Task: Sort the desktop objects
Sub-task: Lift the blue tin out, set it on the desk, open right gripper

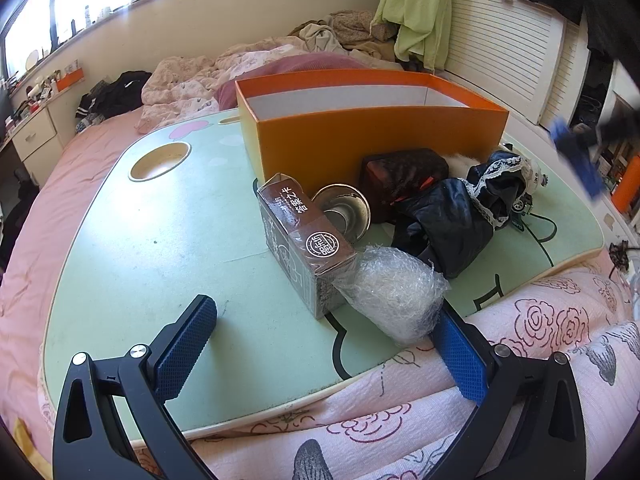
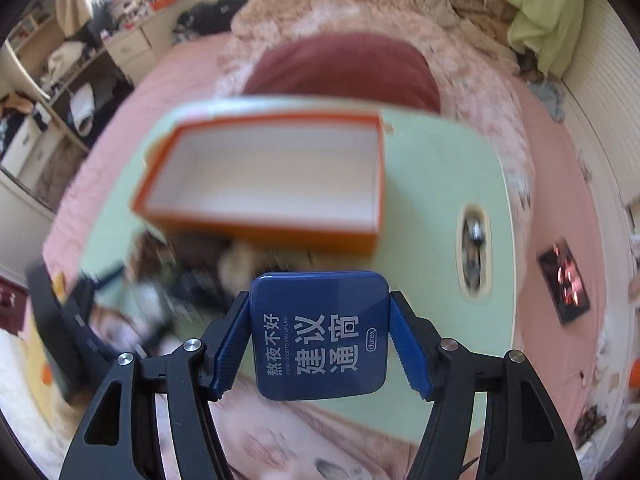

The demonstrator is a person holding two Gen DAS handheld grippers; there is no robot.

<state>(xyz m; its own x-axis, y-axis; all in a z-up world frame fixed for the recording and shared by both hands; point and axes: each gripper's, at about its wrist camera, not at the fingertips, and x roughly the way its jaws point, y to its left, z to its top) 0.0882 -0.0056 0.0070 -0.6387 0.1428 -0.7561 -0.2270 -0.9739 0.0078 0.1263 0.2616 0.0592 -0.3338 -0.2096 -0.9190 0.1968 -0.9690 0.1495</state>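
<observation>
My right gripper (image 2: 320, 338) is shut on a blue tin (image 2: 320, 332) with white lettering, held in the air over the near side of the green lap table (image 2: 432, 208), short of the empty orange box (image 2: 264, 172). The view is blurred by motion. In the left wrist view my left gripper (image 1: 324, 320) is open and empty above the table's front edge; its right finger touches a bubble-wrap bundle (image 1: 394, 292). Beside it lie a brown carton (image 1: 304, 236), a metal cup (image 1: 344, 212), a dark red box (image 1: 400, 176) and black lacy cloth (image 1: 460, 212), in front of the orange box (image 1: 372, 136). The right gripper with the tin (image 1: 576, 152) shows blurred at the far right.
The green table (image 1: 160, 240) lies on a pink bed, with a round cup hole (image 1: 160, 160) at its far left. Quilts and clothes are piled behind the box. A small toy with a cord (image 1: 528, 196) lies at the table's right edge.
</observation>
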